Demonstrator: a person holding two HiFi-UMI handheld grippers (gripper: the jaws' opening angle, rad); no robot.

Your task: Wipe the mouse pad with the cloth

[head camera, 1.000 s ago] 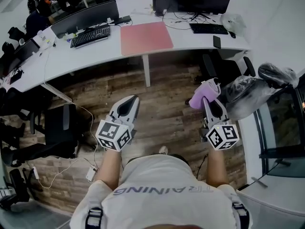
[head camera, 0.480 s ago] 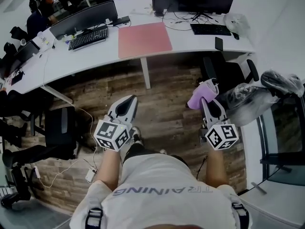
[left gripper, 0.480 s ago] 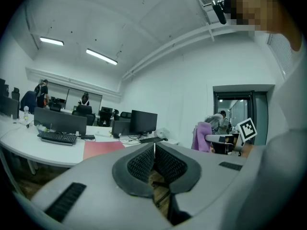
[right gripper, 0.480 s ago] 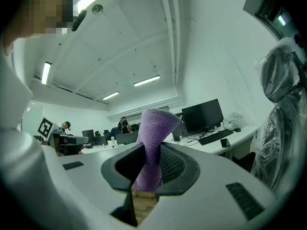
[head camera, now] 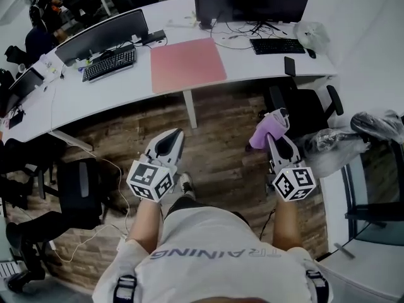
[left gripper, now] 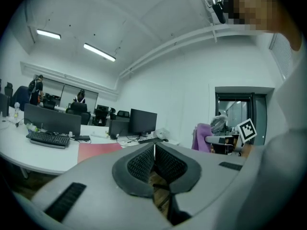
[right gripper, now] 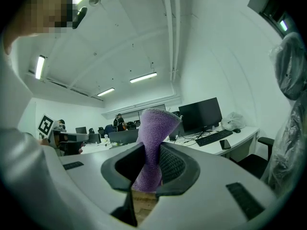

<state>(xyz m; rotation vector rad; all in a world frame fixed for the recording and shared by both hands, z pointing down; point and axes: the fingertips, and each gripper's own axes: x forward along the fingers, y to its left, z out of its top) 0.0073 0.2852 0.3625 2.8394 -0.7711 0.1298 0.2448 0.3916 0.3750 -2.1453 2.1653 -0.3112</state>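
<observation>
Two grippers are hovering over the wooden floor (head camera: 218,128), well apart from the white desk (head camera: 262,62). At lower right, the right gripper (head camera: 275,136) is pinching the purple cloth (head camera: 264,129) between its jaws. The left gripper (head camera: 177,132) is gripping nothing, its jaws pressed together. At upper centre, the pink mouse pad (head camera: 187,64) is lying on the desk, apparently untouched, so all the wiping is waiting.

The person wears a pale lettered T-shirt (head camera: 214,267) and black shoulder straps (head camera: 124,289).
</observation>
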